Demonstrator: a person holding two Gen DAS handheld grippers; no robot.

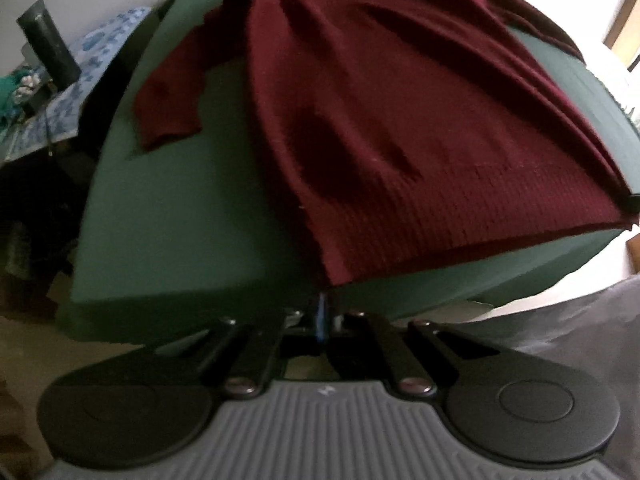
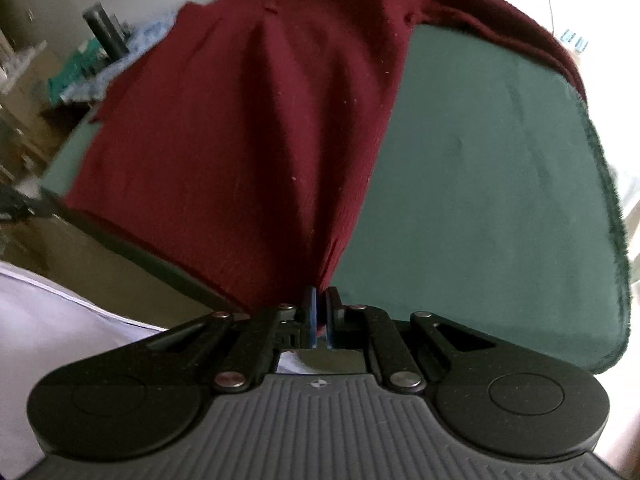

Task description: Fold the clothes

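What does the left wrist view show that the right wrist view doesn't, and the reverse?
Left wrist only: the left gripper shut on the sweater's hem corner, and one sleeve lying flat on the green table.

Right wrist only: the right gripper shut on the other hem corner, a wide bare stretch of table beside the sweater, and a white sleeve at lower left.

Both: the maroon sweater spread on the green table, collar at the far end, and a dark upright object beyond on the left.
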